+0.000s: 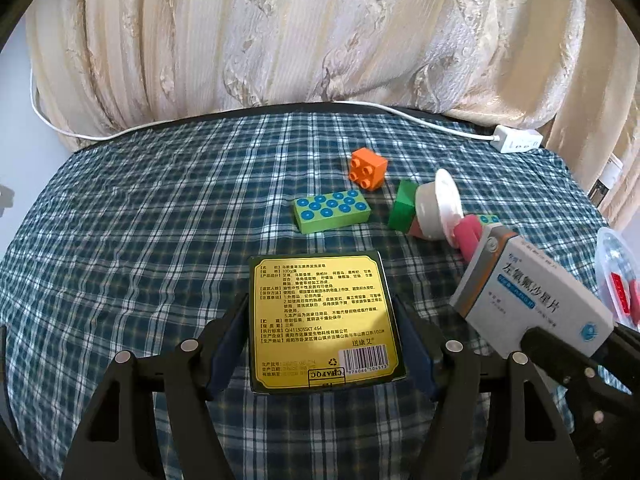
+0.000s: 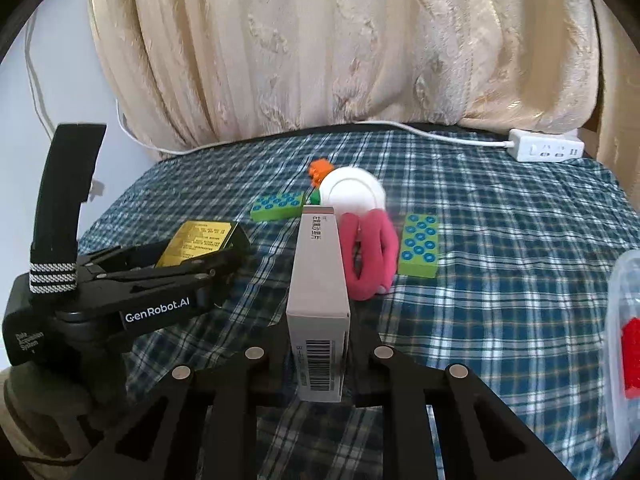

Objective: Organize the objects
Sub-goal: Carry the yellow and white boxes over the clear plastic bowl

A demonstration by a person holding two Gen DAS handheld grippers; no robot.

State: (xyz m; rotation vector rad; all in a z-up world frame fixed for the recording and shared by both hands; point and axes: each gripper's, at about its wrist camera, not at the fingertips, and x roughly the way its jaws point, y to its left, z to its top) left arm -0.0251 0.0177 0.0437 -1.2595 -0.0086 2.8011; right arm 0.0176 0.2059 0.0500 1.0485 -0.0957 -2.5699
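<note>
- The left hand-held gripper (image 1: 320,336) pinched a green and gold box (image 1: 324,320) between its two pads, flat side up, above the checked cloth (image 1: 160,220) on the counter.
- The right hand-held gripper (image 2: 320,360) was pressed tight on a white medicine box (image 2: 318,280), which stood on its thin edge and pointed away from it.
- In the left wrist view, that white box sat to the right of the left hand-held gripper, near it but apart.
- Past the left hand-held gripper lay a green block with blue dots (image 1: 331,211).
- An orange block (image 1: 367,168) lay farther off, behind it and a bit to the right.
- Just past the tip of the white box lay a pink toy (image 2: 370,256) and a white round cup (image 2: 352,192).
- Another green block with blue dots (image 2: 419,245) lay right of the pink toy.
- A clear tub (image 2: 624,320) with red things inside was far to the right of the right hand-held gripper.
- A white power strip (image 2: 546,150) lay at the far edge, by the cream curtain (image 2: 320,40).
</note>
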